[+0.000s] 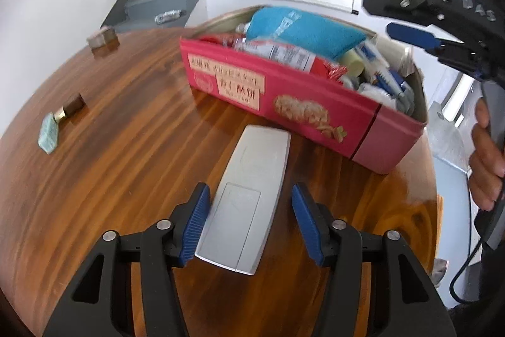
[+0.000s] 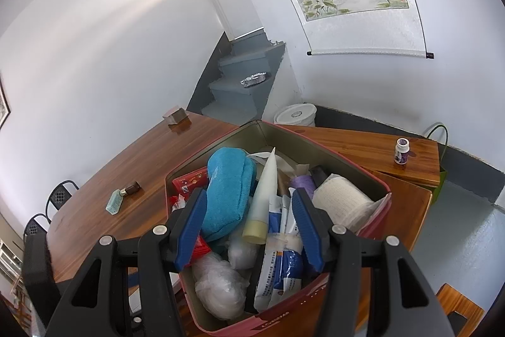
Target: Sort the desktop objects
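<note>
Straddling the remote [image 1: 246,198], my left gripper [image 1: 251,223] stands with its jaws apart. The left pad [image 1: 197,226] lies against or just beside the remote's edge; blur in that view keeps me from saying which. The right pad [image 1: 307,226] is clear of it, with bare table between. I read this as no grip. The remote lies flat on the table [image 1: 110,147], face down, its far end just beside the red wall of the tin [image 1: 284,103].

My right gripper [image 2: 249,226] hangs over the open tin with its jaws apart and nothing between the pads. Below it lie the blue cloth [image 2: 230,191], a cream tube [image 2: 262,201], a paper roll [image 2: 341,201], wrapped bundles and packets.

Progress, as I judge it:
1. Done: the tin is nearly full, so most items appear sorted.
2. In hand: the remote, not yet clamped or lifted.
3. Left on the table: a small green bottle [image 1: 52,128] with a dark cap, well apart from the tin; a small block [image 1: 102,37] near the far edge; a small purple-labelled bottle [image 2: 401,151] on the adjoining table.

Space in the tin is tight; the remote will likely need to rest on top of the contents.
</note>
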### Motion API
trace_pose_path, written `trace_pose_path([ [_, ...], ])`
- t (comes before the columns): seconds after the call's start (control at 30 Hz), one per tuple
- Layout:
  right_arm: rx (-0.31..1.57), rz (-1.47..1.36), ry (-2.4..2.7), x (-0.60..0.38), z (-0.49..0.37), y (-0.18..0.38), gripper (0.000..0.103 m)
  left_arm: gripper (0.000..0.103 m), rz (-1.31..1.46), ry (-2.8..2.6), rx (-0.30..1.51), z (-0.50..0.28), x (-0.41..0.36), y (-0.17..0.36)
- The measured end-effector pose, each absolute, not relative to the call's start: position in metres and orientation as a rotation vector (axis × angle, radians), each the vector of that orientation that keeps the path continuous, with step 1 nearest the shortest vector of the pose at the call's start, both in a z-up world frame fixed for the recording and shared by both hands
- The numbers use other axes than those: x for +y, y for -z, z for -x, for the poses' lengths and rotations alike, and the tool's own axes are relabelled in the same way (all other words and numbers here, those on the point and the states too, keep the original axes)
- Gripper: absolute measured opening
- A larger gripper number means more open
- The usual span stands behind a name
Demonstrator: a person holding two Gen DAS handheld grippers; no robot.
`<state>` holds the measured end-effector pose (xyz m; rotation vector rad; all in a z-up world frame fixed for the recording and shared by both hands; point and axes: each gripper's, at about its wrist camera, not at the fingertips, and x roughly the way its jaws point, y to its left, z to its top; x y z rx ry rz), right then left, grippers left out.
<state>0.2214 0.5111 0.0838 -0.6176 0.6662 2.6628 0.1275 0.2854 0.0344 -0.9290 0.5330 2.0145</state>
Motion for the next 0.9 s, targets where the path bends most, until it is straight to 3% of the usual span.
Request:
trace_pose_path([
  [0.1, 0.665, 0.61, -2.662, 0.511, -0.223, -0.084, 0.061, 0.043, 0.951, -2.013, 0.479, -0.124, 0.284, -0.038],
  [0.63, 0.724, 0.518, -2.631, 0.541, -0.245, -0.086, 0.061, 0.043, 0.814, -2.133, 0.222, -0.116, 0.299, -0.112],
  [0.9, 0.776, 0.511, -2.607, 0.556, -0.253, -0.076, 0.061, 0.042, 0.774, -2.106, 0.234, -0.122, 0.339, -0.117],
])
